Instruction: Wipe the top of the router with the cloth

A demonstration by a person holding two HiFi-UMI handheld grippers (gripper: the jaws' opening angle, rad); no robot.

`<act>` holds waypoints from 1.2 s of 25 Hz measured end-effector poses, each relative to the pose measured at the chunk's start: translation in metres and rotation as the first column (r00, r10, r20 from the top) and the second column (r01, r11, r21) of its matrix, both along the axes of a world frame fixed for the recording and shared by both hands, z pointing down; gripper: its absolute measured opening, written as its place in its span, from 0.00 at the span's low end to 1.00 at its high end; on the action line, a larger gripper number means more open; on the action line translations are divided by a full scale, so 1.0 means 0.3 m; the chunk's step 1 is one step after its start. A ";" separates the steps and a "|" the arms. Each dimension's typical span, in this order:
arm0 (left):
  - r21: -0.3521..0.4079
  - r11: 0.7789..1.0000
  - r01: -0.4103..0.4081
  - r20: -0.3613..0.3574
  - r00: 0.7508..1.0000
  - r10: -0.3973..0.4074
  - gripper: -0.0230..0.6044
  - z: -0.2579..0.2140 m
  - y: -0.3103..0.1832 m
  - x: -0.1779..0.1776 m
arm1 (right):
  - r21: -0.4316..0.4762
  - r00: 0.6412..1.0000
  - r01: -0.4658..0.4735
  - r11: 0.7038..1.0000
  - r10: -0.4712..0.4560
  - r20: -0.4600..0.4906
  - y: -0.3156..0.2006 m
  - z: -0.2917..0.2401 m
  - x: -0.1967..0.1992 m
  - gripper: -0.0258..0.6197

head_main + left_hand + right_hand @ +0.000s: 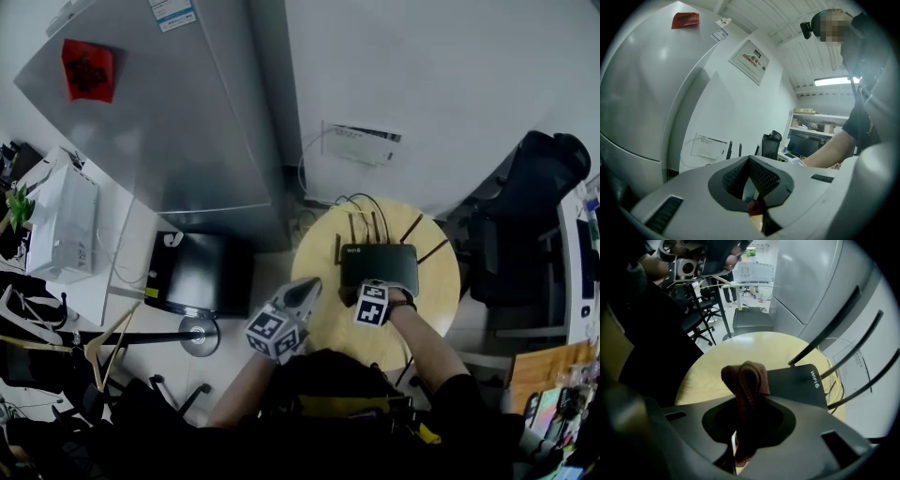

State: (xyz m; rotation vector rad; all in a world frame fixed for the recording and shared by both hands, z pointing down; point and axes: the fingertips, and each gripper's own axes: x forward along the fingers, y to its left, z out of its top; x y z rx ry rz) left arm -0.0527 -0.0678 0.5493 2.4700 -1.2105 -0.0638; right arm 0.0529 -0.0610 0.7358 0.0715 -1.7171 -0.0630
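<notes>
The right gripper (374, 291) is reaching forward over the round bench (433, 286), its jaws clamping a brown cloth (746, 380) at the near edge of the router (378, 262). The left gripper (302, 295) is hovering at the bench's left rim, jaws together.

I am holding both grippers out in front.
My left gripper (306, 289) is tilting upward, jaws together, empty; my right gripper (740, 446) is clamping the cloth (746, 379).
</notes>
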 end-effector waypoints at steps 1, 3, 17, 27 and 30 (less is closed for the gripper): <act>0.002 1.000 -0.004 0.001 1.000 0.004 0.03 -0.003 -0.003 0.001 | -0.009 1.000 -0.004 1.000 0.004 0.004 0.002 0.000 0.001 0.14; 0.005 1.000 -0.010 -0.001 1.000 0.010 0.03 -0.011 -0.010 0.003 | -0.023 1.000 -0.011 1.000 0.011 0.004 0.005 0.000 0.003 0.14; 0.053 0.996 -0.066 0.000 0.998 0.066 0.03 -0.071 -0.085 0.097 | 0.372 0.993 -0.069 0.925 0.027 0.117 -0.305 -0.215 0.092 0.14; -0.015 0.998 0.056 0.030 0.998 -0.055 0.03 -0.023 -0.064 0.013 | 0.486 0.996 -0.085 0.870 0.084 0.023 -0.497 -0.127 0.152 0.14; -0.037 0.995 0.096 0.036 0.995 -0.094 0.03 -0.002 -0.045 -0.016 | 0.471 0.996 -0.072 0.879 0.085 -0.007 -0.521 -0.086 0.155 0.14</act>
